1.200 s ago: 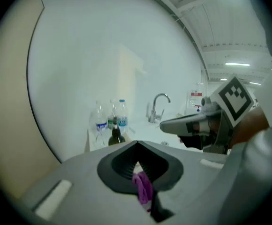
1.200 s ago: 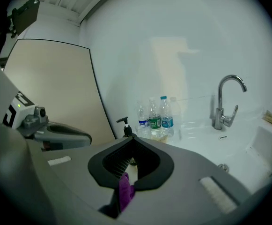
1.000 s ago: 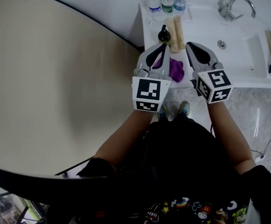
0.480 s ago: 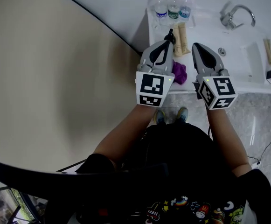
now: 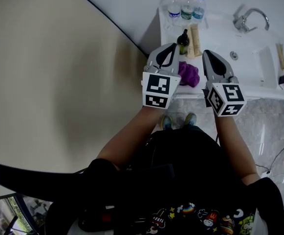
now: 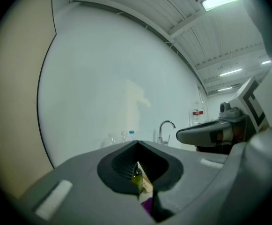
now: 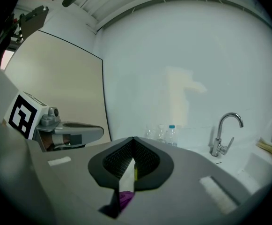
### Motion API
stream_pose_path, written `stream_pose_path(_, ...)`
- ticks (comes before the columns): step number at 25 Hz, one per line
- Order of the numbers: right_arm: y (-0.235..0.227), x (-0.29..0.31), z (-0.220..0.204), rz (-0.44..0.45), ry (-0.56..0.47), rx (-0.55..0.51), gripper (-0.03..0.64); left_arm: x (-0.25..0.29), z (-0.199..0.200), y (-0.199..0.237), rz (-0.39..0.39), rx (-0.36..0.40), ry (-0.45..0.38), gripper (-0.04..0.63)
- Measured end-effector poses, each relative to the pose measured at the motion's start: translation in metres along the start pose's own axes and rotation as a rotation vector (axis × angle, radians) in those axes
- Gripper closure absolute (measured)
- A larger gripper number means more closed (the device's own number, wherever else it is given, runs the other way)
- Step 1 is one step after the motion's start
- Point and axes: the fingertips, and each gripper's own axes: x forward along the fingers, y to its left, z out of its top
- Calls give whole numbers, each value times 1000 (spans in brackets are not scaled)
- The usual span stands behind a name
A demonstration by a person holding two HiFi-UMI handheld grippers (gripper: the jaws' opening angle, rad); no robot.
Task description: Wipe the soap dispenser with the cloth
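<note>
Seemingly empty, left gripper (image 5: 173, 46) and right gripper (image 5: 208, 53) fingers sit closed near crumpled purple cloth (image 5: 189, 74).

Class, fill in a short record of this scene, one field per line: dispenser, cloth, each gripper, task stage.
Soap dispenser: dark bottle, upright on the counter, behind the cloth.
Cloth: purple, bunched near the counter's front edge, untouched.
Left gripper: jaws together, empty, held left of the cloth.
Right gripper: jaws together, empty, held right of the cloth.
Task stage: cloth not yet picked up.
</note>
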Motion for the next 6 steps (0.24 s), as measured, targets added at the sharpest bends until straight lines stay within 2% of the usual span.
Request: stream_pose_path(6,7,-10,-6,-10,6,14,594,-12,-5,-2,-14,-8,20,595)
